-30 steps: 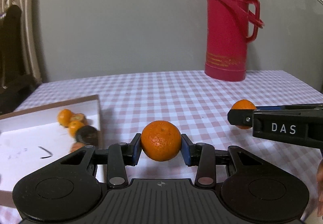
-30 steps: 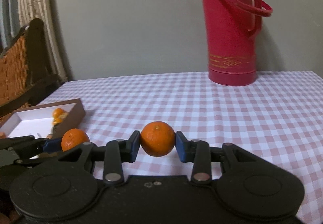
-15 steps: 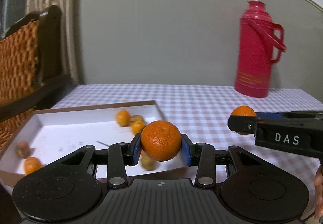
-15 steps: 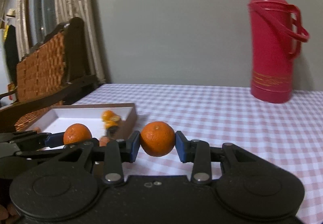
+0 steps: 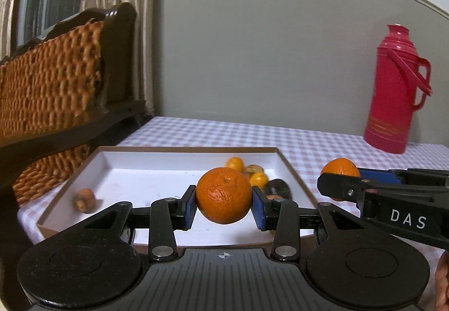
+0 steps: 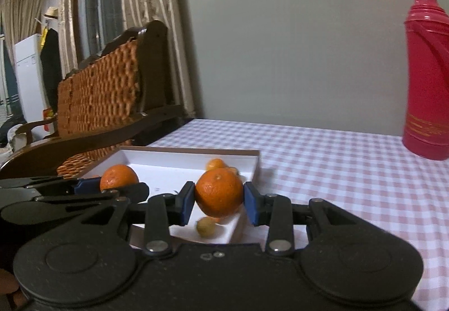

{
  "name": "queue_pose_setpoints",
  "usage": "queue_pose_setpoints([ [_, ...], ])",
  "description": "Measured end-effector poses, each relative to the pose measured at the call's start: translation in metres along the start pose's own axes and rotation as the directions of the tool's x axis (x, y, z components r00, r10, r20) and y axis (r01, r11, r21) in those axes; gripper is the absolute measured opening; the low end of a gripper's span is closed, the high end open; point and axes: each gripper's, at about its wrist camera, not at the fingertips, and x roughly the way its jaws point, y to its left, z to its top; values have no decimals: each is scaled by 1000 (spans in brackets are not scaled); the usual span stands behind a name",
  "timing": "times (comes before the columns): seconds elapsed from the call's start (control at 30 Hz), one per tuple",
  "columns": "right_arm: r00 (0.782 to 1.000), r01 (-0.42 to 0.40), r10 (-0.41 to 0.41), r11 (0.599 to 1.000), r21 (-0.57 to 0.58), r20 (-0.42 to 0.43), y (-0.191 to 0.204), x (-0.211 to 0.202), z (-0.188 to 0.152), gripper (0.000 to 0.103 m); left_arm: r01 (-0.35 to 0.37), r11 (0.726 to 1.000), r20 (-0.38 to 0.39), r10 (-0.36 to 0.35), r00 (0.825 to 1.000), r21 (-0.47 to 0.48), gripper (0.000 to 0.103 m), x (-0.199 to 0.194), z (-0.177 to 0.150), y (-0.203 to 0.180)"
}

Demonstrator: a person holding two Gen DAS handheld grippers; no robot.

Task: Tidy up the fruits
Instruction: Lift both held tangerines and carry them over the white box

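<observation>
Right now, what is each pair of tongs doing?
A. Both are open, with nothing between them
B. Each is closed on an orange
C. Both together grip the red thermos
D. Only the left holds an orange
B: the left tongs clamp one orange between their blue pads, and the right tongs clamp another orange, both near the white cardboard tray.

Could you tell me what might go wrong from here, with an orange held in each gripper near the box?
1. The left gripper and right gripper sit close side by side, so they might collide over the box.
2. Each orange is pinched only at its sides by narrow pads; a jolt could let one slip.
3. A released orange may roll into the small fruits clustered in the box's far corner.
</observation>
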Motion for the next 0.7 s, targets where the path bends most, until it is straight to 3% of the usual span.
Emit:
queue_pose_setpoints([
  [0.7,997,-55,54,998,19,60,37,36,5,29,-100,993,7,100,995,-65,41,5,0,46],
])
